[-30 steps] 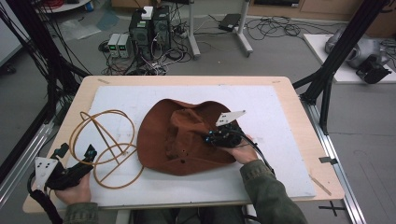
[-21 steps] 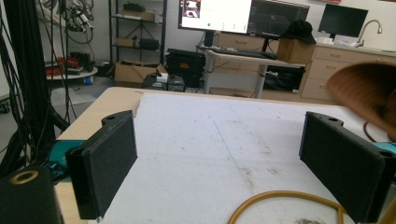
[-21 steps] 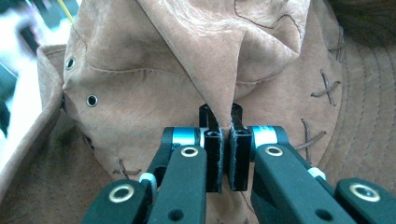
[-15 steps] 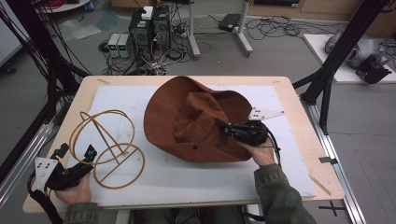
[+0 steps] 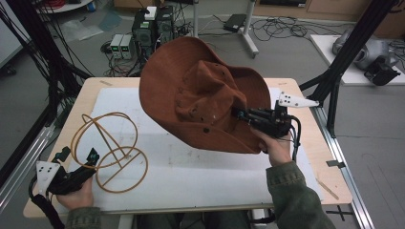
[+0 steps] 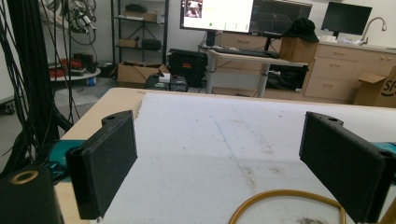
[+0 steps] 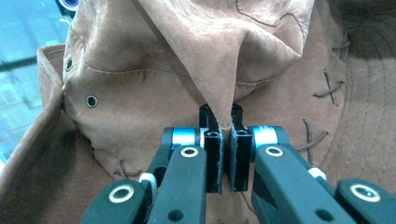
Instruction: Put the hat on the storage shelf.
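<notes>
Two hand-held grippers at work over one desk (image 5: 305, 167) with a white mat. Right hand-held gripper (image 5: 241, 116) clamped tight on a fold of the brown hat (image 5: 200, 95), at the crown, close to the brim; in the right gripper view, jaws pressed together with the thin leather pinched between them (image 7: 223, 140). Hat up in the air above the desk, tilted, brim toward the near side, touching nothing else. Left hand-held gripper (image 5: 76, 157) low at the near left corner of the desk, jaws wide and empty, standing on both sides of the wire hat stand (image 5: 107, 148) without pressing on it; in the left gripper view, a yellow loop of that stand (image 6: 285, 205) between the two black pads.

Probably the carrying step: hat lifted, not yet placed on the stand. Stand well apart from the hat, to the left.

Next move, by judgement: bring the hat across to the left, turn the opening downward, lower the crown over the round top loops of the stand. Needs a steady stand, so likely a grip by the left jaws on the base ring first. Risk: light wire stand tipping, soft crown folding under the pinch.
</notes>
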The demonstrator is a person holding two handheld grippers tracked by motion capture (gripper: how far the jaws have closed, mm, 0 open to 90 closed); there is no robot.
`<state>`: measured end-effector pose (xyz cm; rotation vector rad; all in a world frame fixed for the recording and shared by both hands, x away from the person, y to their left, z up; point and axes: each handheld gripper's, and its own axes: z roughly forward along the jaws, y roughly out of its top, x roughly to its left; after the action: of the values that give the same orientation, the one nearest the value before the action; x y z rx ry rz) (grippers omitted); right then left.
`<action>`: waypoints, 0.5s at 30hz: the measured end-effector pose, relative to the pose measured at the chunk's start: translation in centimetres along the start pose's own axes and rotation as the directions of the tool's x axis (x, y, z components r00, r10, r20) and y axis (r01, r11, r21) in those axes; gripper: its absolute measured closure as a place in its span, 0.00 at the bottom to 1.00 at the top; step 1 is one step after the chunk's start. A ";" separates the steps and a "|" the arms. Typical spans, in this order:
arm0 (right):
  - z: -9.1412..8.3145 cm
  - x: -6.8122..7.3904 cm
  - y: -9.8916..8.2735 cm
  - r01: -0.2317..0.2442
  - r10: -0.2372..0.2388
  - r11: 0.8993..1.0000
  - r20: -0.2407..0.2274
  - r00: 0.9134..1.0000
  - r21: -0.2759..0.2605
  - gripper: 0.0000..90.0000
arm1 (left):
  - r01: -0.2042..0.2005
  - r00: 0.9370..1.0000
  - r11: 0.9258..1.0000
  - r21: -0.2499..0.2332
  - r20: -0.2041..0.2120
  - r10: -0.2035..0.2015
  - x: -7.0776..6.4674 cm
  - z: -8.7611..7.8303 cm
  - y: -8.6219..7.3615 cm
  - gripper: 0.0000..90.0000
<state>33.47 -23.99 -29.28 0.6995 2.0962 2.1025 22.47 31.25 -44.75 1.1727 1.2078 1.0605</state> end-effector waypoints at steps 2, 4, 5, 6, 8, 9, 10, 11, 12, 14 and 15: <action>0.7 0.8 1.2 0.005 -0.005 1.000 -0.007 1.000 0.003 0.98 | -0.007 1.000 1.000 0.004 0.001 0.007 0.0 0.0 0.0 0.13; 1.5 1.7 2.3 0.014 -0.014 1.000 -0.021 1.000 0.009 0.98 | -0.006 1.000 1.000 0.002 0.001 0.006 0.0 0.0 0.0 0.13; 1.9 2.1 2.8 0.025 -0.025 1.000 -0.024 0.999 0.015 0.98 | -0.002 1.000 1.000 0.000 -0.001 0.002 0.0 0.0 0.0 0.13; 2.5 2.7 3.3 0.023 -0.023 1.000 -0.032 0.999 0.021 0.98 | 0.000 1.000 1.000 -0.002 -0.002 0.000 0.0 0.0 0.0 0.13; 3.4 3.6 4.1 0.030 -0.029 0.999 -0.037 0.999 0.029 0.98 | -0.002 1.000 1.000 -0.003 -0.004 0.002 0.0 0.0 0.0 0.13; 3.9 4.0 4.5 0.038 -0.037 0.999 -0.040 0.999 0.032 0.98 | -0.001 1.000 1.000 -0.003 -0.004 0.001 0.0 0.0 0.0 0.13; 4.5 4.5 4.9 0.035 -0.033 0.999 -0.042 0.999 0.038 0.98 | -0.002 1.000 1.000 -0.004 -0.005 0.002 0.0 0.0 0.0 0.13; 5.1 5.0 5.2 0.041 -0.039 0.998 -0.045 0.998 0.048 0.98 | -0.003 1.000 1.000 -0.004 -0.006 0.002 0.0 0.0 0.0 0.13; 5.7 5.5 5.5 0.049 -0.046 0.997 -0.046 0.998 0.054 0.98 | 0.002 1.000 1.000 -0.005 -0.007 -0.002 0.0 0.0 0.0 0.13; 7.0 6.3 6.1 0.045 -0.041 0.997 -0.053 0.998 0.067 0.98 | 0.001 1.000 1.000 -0.006 -0.008 -0.001 0.0 -0.1 0.0 0.13; 7.7 6.8 6.3 0.045 -0.042 0.996 -0.053 0.998 0.073 0.98 | 0.001 1.000 1.000 -0.006 -0.009 -0.001 0.0 -0.1 0.0 0.13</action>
<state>31.92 -14.62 -21.82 0.6085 2.2051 2.0511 22.41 31.29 -44.77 1.1644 1.2111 1.0687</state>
